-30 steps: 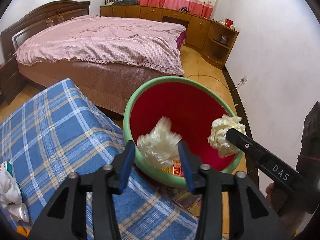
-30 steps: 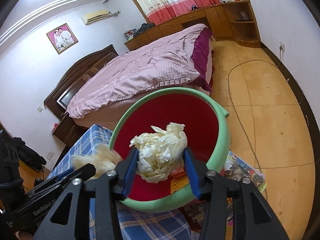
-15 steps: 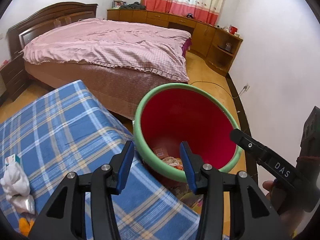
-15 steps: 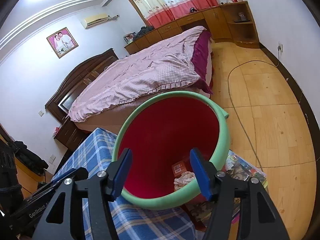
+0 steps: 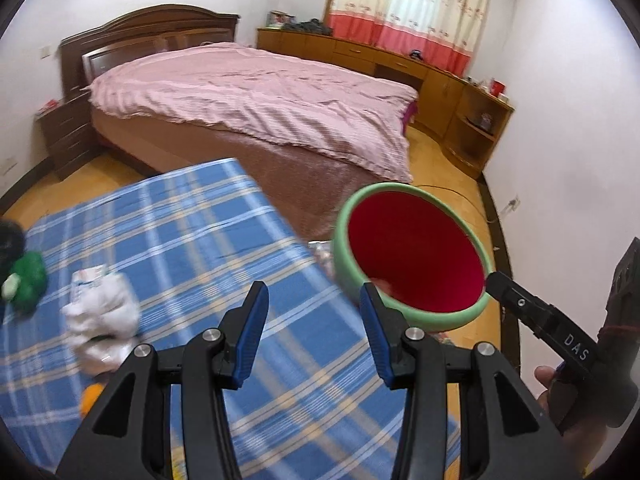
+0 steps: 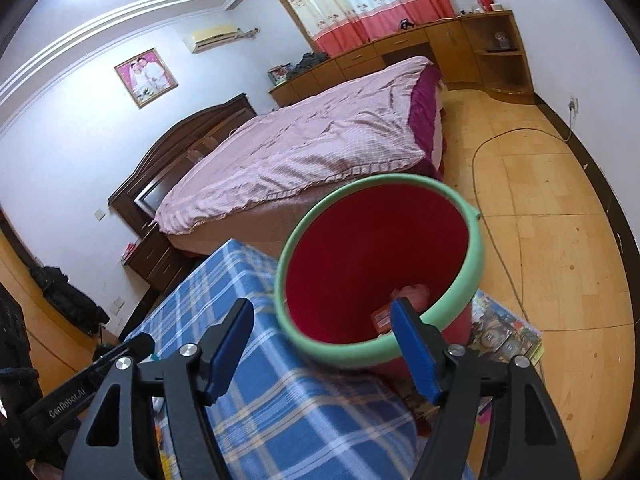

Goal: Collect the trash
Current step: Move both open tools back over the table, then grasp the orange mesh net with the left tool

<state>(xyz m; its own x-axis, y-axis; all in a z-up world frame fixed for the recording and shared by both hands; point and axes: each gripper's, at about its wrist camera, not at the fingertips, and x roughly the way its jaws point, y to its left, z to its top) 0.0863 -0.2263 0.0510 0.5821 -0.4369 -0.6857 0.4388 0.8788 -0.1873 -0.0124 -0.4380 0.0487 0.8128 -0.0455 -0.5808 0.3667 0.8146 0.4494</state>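
Observation:
A red bin with a green rim point(image 5: 352, 280) stands on the floor beside a table with a blue plaid cloth point(image 5: 192, 240); it also shows in the right wrist view point(image 6: 476, 264), with paper and wrappers at its bottom point(image 6: 412, 294). My left gripper point(image 5: 312, 312) is open and empty above the table's edge. My right gripper point(image 6: 320, 332) is open and empty near the bin's rim. White crumpled paper point(image 5: 104, 312), a green item point(image 5: 26, 280) and an orange item point(image 5: 90, 396) lie on the cloth at the left.
A bed with a pink cover point(image 5: 260, 100) stands behind the table. Wooden cabinets point(image 5: 400, 68) line the far wall. Magazines point(image 6: 504, 336) lie on the floor by the bin. A cable point(image 6: 492, 208) runs across the wooden floor.
Both grippers let their paper wads drop into the bin and opened. Both have since drawn back, and the left view has swung left over the table.

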